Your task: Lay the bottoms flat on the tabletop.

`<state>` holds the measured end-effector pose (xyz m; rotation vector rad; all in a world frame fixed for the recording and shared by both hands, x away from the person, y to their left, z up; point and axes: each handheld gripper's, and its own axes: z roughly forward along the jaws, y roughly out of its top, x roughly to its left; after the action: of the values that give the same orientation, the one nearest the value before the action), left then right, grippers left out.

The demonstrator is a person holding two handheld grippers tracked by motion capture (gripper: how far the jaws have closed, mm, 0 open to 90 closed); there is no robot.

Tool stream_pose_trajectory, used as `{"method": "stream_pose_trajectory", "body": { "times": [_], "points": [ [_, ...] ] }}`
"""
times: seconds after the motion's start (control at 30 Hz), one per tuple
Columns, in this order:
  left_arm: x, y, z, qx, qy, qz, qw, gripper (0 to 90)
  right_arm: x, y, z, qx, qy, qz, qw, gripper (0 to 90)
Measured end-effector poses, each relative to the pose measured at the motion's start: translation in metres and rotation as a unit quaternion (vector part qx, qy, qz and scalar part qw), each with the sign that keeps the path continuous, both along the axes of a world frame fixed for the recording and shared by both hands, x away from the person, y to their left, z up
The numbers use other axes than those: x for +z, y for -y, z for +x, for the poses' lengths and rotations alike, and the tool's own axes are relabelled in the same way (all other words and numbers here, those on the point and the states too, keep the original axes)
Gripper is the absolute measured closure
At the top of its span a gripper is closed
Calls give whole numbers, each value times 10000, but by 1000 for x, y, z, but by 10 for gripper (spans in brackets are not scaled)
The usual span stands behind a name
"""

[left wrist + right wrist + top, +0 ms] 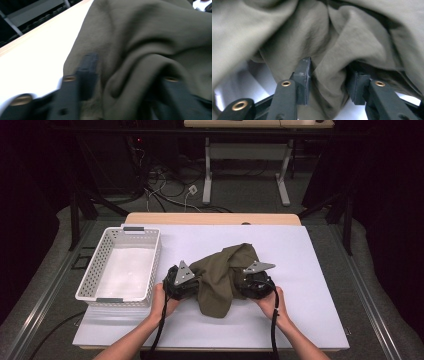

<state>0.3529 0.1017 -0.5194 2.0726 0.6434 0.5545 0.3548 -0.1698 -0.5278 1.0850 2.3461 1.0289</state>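
- While the olive cloth (222, 272) lies bunched on the white tabletop (300, 270), just beside the basket (152, 270) and between the two grippers, a lost hold is judged the main risk.
- Left gripper (192, 282): jaws are seen partly open with a fold of cloth between them in the left gripper view; whether the pads press on it cannot be told from the blur. A lift from here could leave the fabric behind.
- Right gripper (245, 282): jaws stand partly open astride a ridge of cloth, and a gap is seen at the pads, so nothing is held. A shallow bite would probably slip.
- If only one side is gripped, the cloth would be dragged lopsided and bunched further.
- Loose folds hanging toward the basket could be snagged on its rim, should the cloth be carried over it.
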Motion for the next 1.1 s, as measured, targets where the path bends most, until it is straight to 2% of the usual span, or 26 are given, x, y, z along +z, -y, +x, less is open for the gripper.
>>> {"method": "stream_pose_trajectory", "body": {
  "times": [0.03,0.07,0.1,0.13,0.2,0.23,0.3,0.47,0.53,0.6,0.63,0.67,0.7,0.8,0.83,0.9,0.97,1.0,1.03,1.1],
  "points": [
    [0,-1,0,-58,-16,-1,10000,432,-1,-1,-1,13,11,-18,10000,714],
    [-1,-1,1,-126,10,19,9999,435,-1,-2,-1,38,37,-47,10000,771],
    [-2,-1,0,-173,25,23,9998,465,0,-2,-2,44,34,-68,10000,818],
    [-3,-1,1,-227,12,37,9997,531,1,-1,-3,55,58,-67,9999,844],
    [-4,-1,-1,-300,34,20,9995,662,5,1,-6,84,85,-65,9999,861],
    [-4,0,-3,-299,106,65,9995,716,8,3,-8,83,125,-64,9999,864],
    [-3,1,-6,-298,179,95,9994,778,13,6,-11,80,178,-39,9998,866],
    [4,-3,-9,-93,315,-73,9994,827,23,20,-12,-85,335,-18,9994,867],
    [5,-6,-5,13,232,-163,9996,826,23,26,-9,-216,335,4,9992,861],
    [3,-7,-1,65,140,-178,9997,792,19,27,-6,-277,221,14,9994,759],
    [2,-7,0,51,66,-161,9998,746,16,25,-5,-211,187,16,9996,710],
    [2,-6,0,44,30,-105,9999,687,15,23,-6,-148,130,-11,9998,603],
    [2,-6,-1,27,35,-52,10000,612,14,21,-7,-129,92,-12,9999,521],
    [3,-3,-5,-136,43,53,9999,426,15,10,-11,158,55,-4,9999,334],
    [4,-2,-6,-249,4,41,9997,382,14,7,-12,225,46,-18,9997,288],
    [4,2,-9,-317,97,106,9994,288,12,-1,-14,291,49,-106,9995,211],
    [4,7,-12,-462,136,134,9988,259,8,-8,-13,291,102,-262,9992,200],
    [4,10,-12,-488,183,176,9985,260,6,-11,-13,292,138,-310,9990,230],
    [2,12,-13,-553,187,192,9981,272,5,-12,-12,286,166,-378,9987,293],
    [-2,16,-14,-589,298,294,9974,375,1,-14,-12,225,220,-428,9986,441]
  ]
}}
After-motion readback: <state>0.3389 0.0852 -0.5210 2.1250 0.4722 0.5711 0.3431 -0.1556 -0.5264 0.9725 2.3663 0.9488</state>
